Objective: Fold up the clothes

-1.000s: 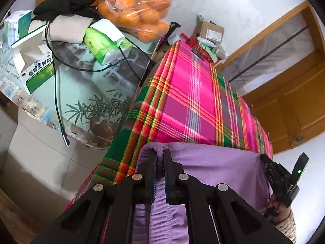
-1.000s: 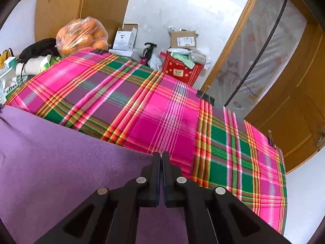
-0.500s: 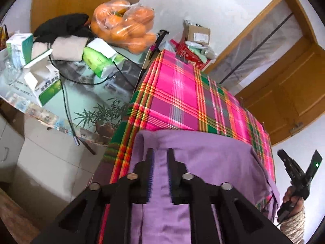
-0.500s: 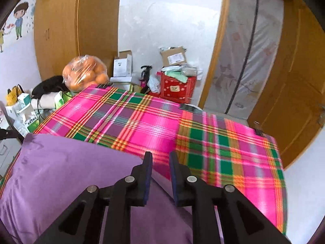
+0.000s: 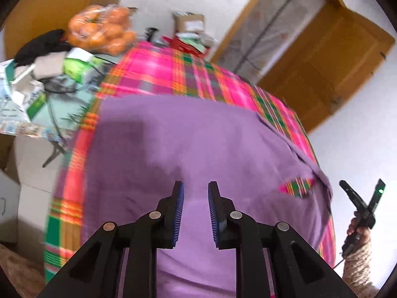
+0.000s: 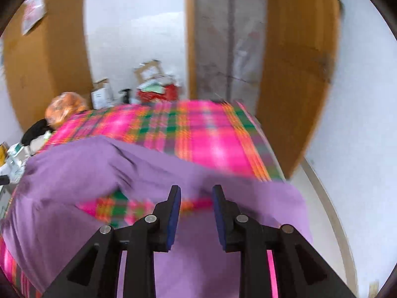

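- Purple garment lies spread on the plaid cloth over the counter, long axis running across its near end.
- One fold bunched toward the right.
- Left tool wide, empty, above the garment.
- Right tool wide, empty.

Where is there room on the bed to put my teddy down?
The far half of the plaid blanket is bare, between the purple garment's far edge and the red box beyond the bed. Another bare strip runs along the door side. The side table by the bag of oranges is crowded with boxes and cables.
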The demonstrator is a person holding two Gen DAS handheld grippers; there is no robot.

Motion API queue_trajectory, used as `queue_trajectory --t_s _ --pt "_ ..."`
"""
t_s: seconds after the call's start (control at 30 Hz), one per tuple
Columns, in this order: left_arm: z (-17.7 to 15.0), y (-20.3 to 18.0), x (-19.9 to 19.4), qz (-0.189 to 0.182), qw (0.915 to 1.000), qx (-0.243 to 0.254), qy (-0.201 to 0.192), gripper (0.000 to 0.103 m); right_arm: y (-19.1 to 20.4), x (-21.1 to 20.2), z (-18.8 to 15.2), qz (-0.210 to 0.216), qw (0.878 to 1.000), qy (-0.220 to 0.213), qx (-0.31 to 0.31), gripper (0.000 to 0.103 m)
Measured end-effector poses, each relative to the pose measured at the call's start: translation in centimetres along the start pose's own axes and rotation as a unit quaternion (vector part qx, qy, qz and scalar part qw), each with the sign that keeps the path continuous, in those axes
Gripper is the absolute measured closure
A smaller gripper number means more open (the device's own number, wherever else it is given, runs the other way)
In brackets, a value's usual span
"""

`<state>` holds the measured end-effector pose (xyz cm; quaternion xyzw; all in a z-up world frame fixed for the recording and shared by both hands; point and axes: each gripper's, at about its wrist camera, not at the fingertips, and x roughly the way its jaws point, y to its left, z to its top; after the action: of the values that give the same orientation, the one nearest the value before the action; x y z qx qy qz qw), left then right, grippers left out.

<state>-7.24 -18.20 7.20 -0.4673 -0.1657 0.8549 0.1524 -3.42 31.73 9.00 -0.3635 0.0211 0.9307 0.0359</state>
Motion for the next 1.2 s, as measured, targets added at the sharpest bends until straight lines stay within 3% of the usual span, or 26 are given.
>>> queue_trajectory --t_s 0.1,0.17,0.43,0.8,0.93,1.0,1.03,1.1,1.2 --pt "-0.9 -2.7 1.5 -0.019 0.9994 0.018 0.022 0.082 -3.4 -0.2 -2.2 -0.02 0.999 0.018 0.034 0.076" --pt "-1.5 -4.5 2.4 -0.032 0.9984 0.029 0.036 0.082 -5.1 -0.3 -3.3 -0.027 0.998 0.021 0.052 0.07" --pt "-1.6 -11.0 7.2 -0.067 0.9927 0.066 0.076 0.082 -8.0 1.2 -4.1 -0.064 0.996 0.022 0.051 0.06" --pt "0.1 -16.1 14.3 -0.089 0.9867 0.067 0.118 0.082 -7.4 7.2 -1.6 -0.055 0.996 0.052 -0.035 0.056" --pt "0.6 -16.5 16.0 -0.088 0.986 0.061 0.128 0.082 -5.7 9.1 -1.1 -0.071 0.988 0.079 -0.109 0.055" --pt "0.6 -16.6 16.7 -0.084 0.9856 0.061 0.133 0.082 -5.3 9.8 -1.2 -0.1 0.981 0.087 -0.139 0.055" --pt "0.7 -16.6 17.0 -0.082 0.9855 0.06 0.135 0.082 -5.3 10.0 -1.2 -0.101 0.98 0.088 -0.144 0.056" --pt "0.8 -16.4 17.5 -0.083 0.9855 0.056 0.137 0.082 -6.0 10.3 -0.9 -0.088 0.984 0.088 -0.126 0.071" --pt "1.1 -16.2 18.0 -0.083 0.9858 0.051 0.137 0.082 -7.3 10.6 -0.2 -0.082 0.989 0.083 -0.09 0.079"
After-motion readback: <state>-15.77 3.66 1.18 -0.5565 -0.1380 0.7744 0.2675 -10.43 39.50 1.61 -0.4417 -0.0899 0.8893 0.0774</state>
